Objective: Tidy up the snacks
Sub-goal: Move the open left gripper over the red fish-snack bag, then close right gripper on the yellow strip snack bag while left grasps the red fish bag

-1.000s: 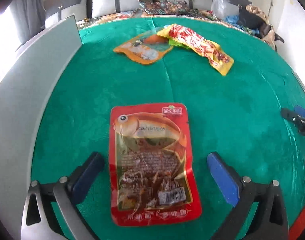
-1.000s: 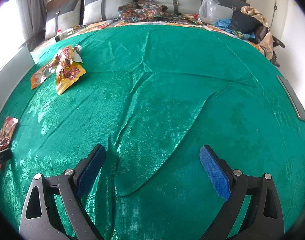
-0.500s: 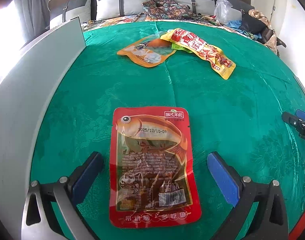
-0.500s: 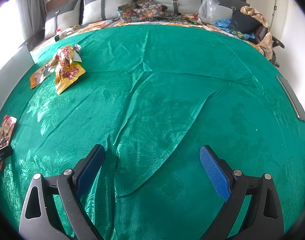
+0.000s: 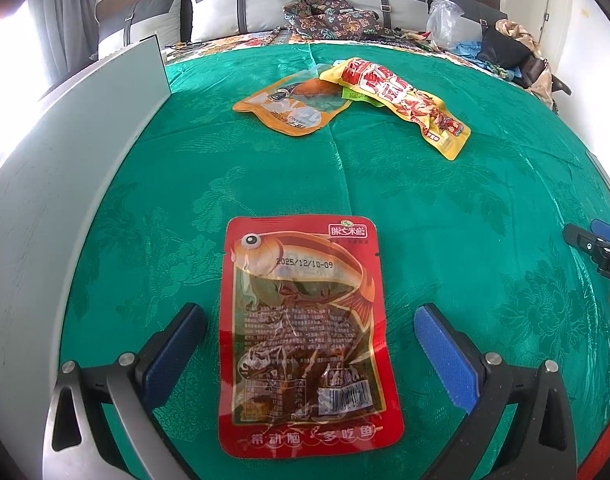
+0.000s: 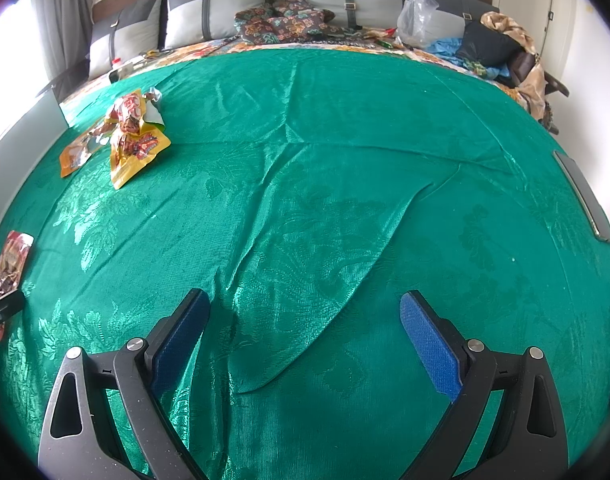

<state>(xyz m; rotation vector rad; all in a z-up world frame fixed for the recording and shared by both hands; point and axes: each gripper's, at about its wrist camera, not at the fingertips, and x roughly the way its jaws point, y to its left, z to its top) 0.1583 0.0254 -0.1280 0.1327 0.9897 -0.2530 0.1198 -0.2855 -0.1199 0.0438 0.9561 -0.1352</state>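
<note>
A red fish snack pouch (image 5: 305, 332) lies flat on the green cloth (image 5: 445, 208), between the open jaws of my left gripper (image 5: 309, 332), which does not touch it. Farther off lie an orange pouch (image 5: 289, 108) and a yellow-red pouch (image 5: 409, 104), overlapping, with a green packet edge (image 5: 355, 96) under them. My right gripper (image 6: 305, 328) is open and empty over bare cloth. In the right wrist view the red pouch (image 6: 13, 260) is at the far left and the yellow and orange pile (image 6: 125, 136) is at the back left.
A grey panel (image 5: 65, 184) runs along the cloth's left side. Grey pillows (image 6: 221, 4), patterned bedding (image 6: 289, 24), a plastic bag (image 6: 419, 20) and clothes sit at the back. A dark strip (image 6: 585, 196) lies at the right edge. The right gripper's tip (image 5: 593, 244) shows at the left view's right edge.
The left gripper has tilted up and pulled back slightly, so the red pouch and far pouches sit lower in its view. The right gripper has not moved. Both stay open.
</note>
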